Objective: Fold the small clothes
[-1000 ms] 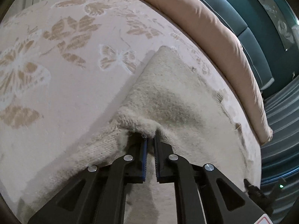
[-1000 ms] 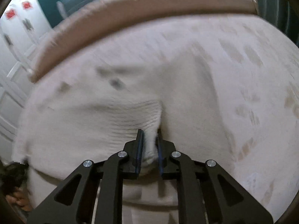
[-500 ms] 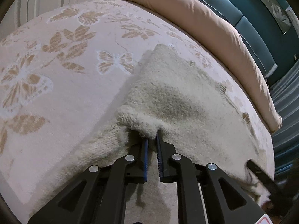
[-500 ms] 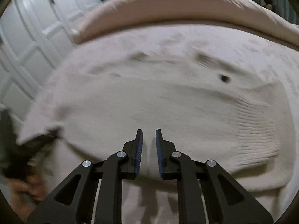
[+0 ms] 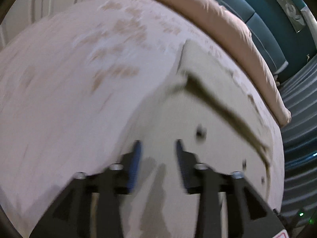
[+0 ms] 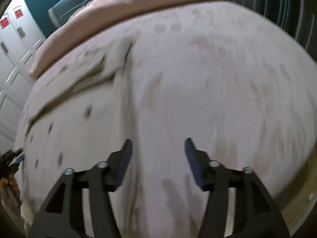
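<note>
both claws hang empty over the bed, its butterfly-print cover blurred in both views. the left claw has its jaws parted to a middling gap with nothing between them; the right claw is spread wider, also holding nothing. the cream knitted sweater lies flat on the cover, a folded flap casting a dark crease across it, small dark buttons showing on the cloth. from the left claw the sweater sits directly ahead and to its right, the near part just under the fingertips. from the right claw the sweater lies ahead and off to the left, its long axis running away toward the pink bolster at the headboard. i judge the left claw nearer the cloth, so the next pinch probably falls to it.
</note>
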Demonstrator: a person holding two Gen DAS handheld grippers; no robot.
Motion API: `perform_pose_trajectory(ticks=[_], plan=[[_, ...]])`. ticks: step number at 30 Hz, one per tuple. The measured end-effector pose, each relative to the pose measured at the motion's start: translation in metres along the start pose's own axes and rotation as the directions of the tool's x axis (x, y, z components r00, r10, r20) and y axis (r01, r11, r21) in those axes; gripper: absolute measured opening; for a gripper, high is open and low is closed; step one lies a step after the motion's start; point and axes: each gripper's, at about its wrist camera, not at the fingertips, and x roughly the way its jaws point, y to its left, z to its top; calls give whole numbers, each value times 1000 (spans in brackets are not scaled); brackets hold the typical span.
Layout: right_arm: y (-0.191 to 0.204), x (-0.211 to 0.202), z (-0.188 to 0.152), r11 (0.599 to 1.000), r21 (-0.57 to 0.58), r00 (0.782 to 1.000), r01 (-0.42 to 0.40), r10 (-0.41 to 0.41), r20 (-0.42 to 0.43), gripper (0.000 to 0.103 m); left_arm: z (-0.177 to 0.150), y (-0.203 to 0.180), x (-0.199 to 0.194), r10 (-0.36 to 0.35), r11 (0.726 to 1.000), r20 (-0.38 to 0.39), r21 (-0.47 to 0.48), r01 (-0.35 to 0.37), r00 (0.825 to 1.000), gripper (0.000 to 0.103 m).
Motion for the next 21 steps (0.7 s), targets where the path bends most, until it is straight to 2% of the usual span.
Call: perform_pose_trajectory(ticks=[1, 3, 4, 6, 7, 9, 14, 18, 21], plan=[[6, -4, -25, 1000, 10, 999, -28, 28, -36, 61, -12, 4, -8, -12, 1000, -17, 2, 12, 1000, 40], [15, -5, -55, 997, 23, 993, -69, 71, -94, 65, -40, 8, -24, -23, 1000, -47, 18, 24, 999, 50], [20, -2, -66, 996, 23, 989, -88, 90, -119, 65, -51, 7, -30, -29, 999, -53, 29, 31, 998, 53], [31, 2, -84, 993, 30, 982, -115, 118, -145, 65, -64, 4, -40, -28, 998, -42, 52, 30, 999, 68], [35, 3, -87, 992, 35, 980, -124, 128, -151, 66, -70, 2, -43, -16, 998, -37, 64, 18, 999, 70], [40, 6, -83, 987, 60, 977, -151, 158, -143, 70, -76, 1, -47, 5, 999, -29, 54, -3, 1000, 70], [52, 9, -78, 983, 68, 976, -172, 179, -123, 71, -78, 14, -65, 23, 999, 37, -32, -22, 999, 70], [56, 13, -88, 989, 41, 983, -142, 146, -115, 72, -84, 24, -61, 36, 999, 5, -41, -35, 999, 70], [58, 6, -97, 993, 11, 988, -118, 119, -96, 79, -92, 25, -49, 13, 999, -42, -50, -15, 999, 70]])
